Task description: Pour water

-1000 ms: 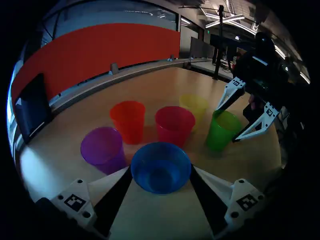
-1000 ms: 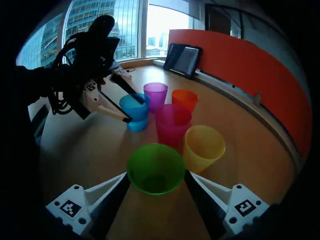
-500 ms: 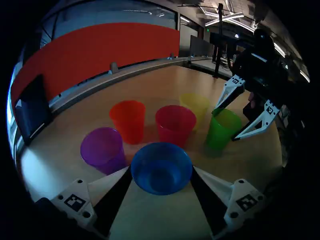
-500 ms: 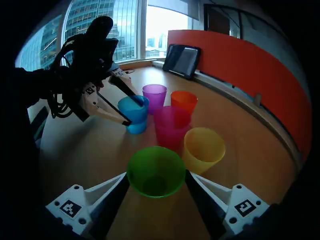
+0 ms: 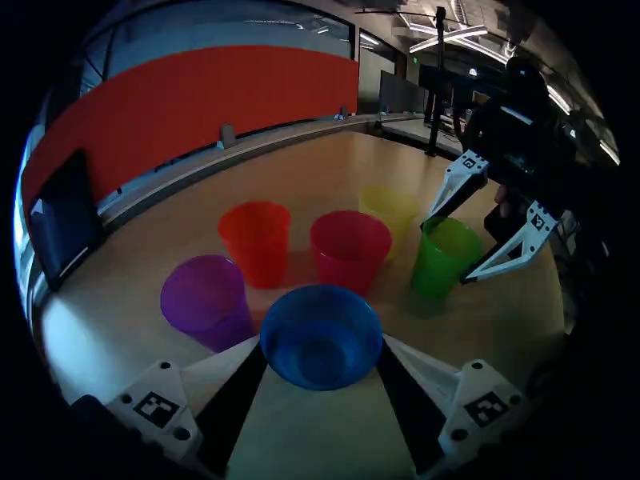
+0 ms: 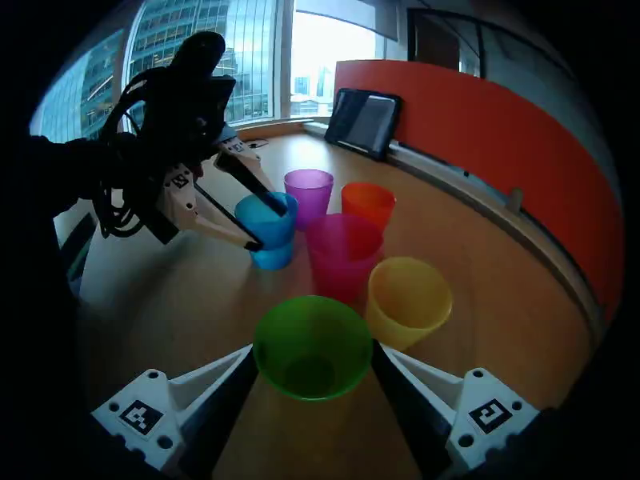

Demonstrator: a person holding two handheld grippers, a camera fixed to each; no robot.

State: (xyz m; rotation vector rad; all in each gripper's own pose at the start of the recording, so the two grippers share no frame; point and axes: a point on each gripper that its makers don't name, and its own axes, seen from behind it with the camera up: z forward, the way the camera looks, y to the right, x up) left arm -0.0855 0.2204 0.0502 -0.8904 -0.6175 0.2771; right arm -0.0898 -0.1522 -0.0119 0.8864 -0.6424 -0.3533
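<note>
Wooden tabletop (image 5: 320,172) is carrying six cups grouped around the red cup (image 5: 350,244). Left of it, the purple cup (image 5: 206,300) and orange cup (image 5: 256,240) are standing. Just in front of it, the left gripper (image 5: 320,342) is squeezing the blue cup (image 5: 322,364) between both fingers. Right of it, beyond the yellow cup (image 5: 392,210), the right gripper (image 6: 314,350) is clasping the green cup (image 5: 442,258) the same way.

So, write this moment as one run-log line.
task: pour water | left tool: shut on blue cup | right tool: shut on green cup | pour: not yet
</note>
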